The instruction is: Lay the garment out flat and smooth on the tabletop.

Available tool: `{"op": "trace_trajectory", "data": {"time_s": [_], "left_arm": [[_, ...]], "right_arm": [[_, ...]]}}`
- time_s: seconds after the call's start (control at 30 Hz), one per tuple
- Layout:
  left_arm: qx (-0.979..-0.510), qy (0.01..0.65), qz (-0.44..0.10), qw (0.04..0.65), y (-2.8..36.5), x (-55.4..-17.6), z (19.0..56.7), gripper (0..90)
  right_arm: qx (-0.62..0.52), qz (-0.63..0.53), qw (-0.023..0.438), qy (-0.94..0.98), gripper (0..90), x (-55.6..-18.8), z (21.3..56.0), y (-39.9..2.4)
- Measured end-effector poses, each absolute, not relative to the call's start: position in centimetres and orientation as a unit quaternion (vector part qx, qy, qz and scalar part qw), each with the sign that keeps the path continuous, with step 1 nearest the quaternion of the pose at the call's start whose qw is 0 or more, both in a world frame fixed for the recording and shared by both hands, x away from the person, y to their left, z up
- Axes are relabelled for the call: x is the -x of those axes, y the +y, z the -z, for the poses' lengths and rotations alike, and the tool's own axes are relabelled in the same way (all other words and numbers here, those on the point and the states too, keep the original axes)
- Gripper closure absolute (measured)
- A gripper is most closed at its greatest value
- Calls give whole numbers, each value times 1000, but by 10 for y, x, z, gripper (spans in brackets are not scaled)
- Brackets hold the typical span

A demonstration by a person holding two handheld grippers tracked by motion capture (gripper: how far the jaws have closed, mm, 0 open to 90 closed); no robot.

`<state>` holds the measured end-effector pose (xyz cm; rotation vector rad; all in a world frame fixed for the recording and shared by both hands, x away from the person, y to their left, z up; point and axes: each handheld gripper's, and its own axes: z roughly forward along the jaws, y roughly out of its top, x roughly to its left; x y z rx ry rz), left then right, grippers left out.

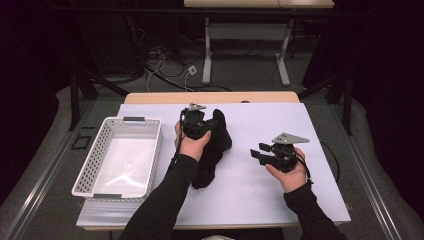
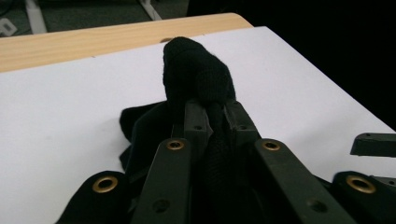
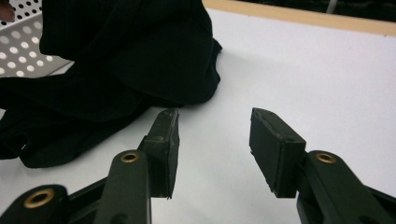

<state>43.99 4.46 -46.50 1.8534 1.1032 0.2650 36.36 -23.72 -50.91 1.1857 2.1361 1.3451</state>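
Note:
A black cloth (image 1: 216, 146) lies bunched on the white mat, trailing toward the front edge. My left gripper (image 1: 206, 125) is shut on its upper part. In the left gripper view the jaws (image 2: 215, 114) pinch a fold, and a rounded lump of the cloth (image 2: 196, 74) bulges past the tips. To the right of the cloth my right gripper (image 1: 257, 151) is held just above the mat, pointing left toward it. In the right gripper view this gripper (image 3: 215, 128) stands open with only bare mat between its pads, and the cloth (image 3: 116, 60) lies ahead at the upper left.
A white perforated basket (image 1: 156, 150) stands at the left of the mat, close beside the cloth, and its wall (image 3: 18, 51) is visible behind the cloth. The white mat (image 1: 280, 200) covers a wooden table (image 1: 210, 96). Cables and a desk frame lie on the floor beyond.

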Motion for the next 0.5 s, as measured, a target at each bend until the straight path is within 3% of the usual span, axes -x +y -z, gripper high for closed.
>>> {"op": "trace_trajectory", "data": {"time_s": [0.1, 0.23, 0.5], "left_arm": [[-755, 451, -103, 464, 43, -441, 470, 765], [-747, 463, -101, 466, 47, -441, 475, 604], [-740, 464, -90, 479, 58, -435, 476, 516]], "right_arm": [[-424, -474, 170, 753, 531, -365, 512, -238], [-425, -472, 166, 754, 531, -365, 516, -236], [-420, -484, 143, 754, 528, -368, 516, -219]]}}
